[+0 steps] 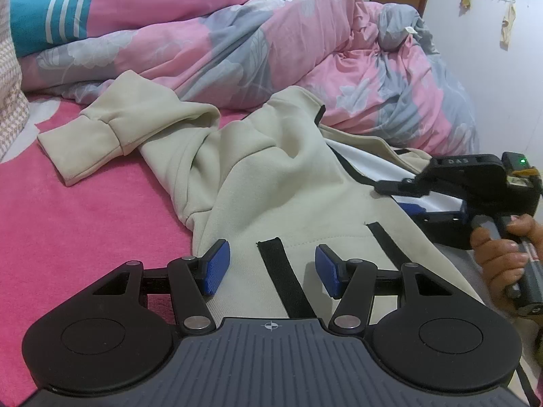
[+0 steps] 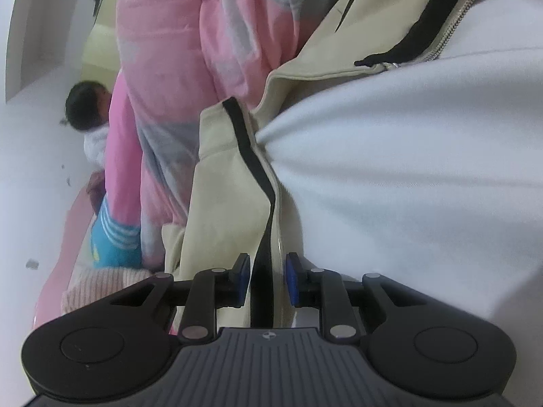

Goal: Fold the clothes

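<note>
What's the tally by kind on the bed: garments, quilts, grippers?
Beige jacket: 1
Pink floral quilt: 1
Grippers: 2, left gripper open over the hem, right gripper shut on the jacket's black-trimmed edge
Total: 4

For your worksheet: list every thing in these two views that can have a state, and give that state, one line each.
Left gripper: open, jaws apart over the jacket hem.
Right gripper: shut on the jacket's zip edge.
Beige jacket: unzipped, spread on the bed, not yet folded.
Sleeve: bent, lying loose to the side.
Zip: undone.
Quilt: rumpled, heaped behind the jacket.
Indicator light: lit green.
</note>
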The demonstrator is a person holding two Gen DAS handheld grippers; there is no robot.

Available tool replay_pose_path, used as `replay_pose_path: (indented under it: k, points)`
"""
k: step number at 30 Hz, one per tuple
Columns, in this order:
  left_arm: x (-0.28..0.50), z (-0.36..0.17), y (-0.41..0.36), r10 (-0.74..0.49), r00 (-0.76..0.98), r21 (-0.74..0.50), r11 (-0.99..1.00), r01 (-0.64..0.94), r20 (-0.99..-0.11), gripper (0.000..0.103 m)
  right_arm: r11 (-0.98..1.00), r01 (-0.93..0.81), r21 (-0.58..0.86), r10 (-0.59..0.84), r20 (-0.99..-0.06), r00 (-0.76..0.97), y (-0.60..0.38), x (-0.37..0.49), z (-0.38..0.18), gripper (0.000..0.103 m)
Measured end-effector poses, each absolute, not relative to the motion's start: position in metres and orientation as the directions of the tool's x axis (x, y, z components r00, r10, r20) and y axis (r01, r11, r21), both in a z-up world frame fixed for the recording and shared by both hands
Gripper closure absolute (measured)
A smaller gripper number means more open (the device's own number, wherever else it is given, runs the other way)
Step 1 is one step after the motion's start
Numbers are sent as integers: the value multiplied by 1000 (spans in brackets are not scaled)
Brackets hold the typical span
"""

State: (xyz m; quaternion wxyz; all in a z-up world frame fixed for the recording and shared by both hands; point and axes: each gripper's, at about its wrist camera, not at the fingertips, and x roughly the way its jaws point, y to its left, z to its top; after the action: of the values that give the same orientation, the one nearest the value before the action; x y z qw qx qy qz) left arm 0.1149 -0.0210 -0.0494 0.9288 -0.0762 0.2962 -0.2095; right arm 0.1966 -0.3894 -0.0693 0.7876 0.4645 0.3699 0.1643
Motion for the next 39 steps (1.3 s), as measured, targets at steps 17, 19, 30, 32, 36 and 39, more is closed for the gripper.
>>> replay_pose_path:
  k: [17, 19, 30, 32, 36, 39]
  points:
    - [83, -17, -47, -452, 782, -70, 880, 470, -430, 34, 785, -249, -567, -133, -548, 826, -204, 159, -5, 93]
    - [72, -22, -67, -484, 743, 12, 835, 551, -463, 33, 769, -244, -590, -164, -552, 818, -204, 162, -11, 92]
    - [77, -43, -84, -460, 683, 65, 802, 593, -567, 21, 994, -63, -93, -16, -673, 740, -306, 137, 32, 58]
    - [83, -43, -80, -463, 675, 30, 812, 583, -575, 21, 998, -41, 41, 58, -672, 738, -327, 113, 46, 58]
    - [88, -38, -70, -466, 674, -39, 837, 545, -573, 21, 987, -32, 160, 137, -705, 695, -338, 76, 38, 58]
    - [87, -32, -53, -488, 671, -115, 846, 520, -558, 21, 974, -27, 224, 186, -733, 655, -341, 51, 26, 61]
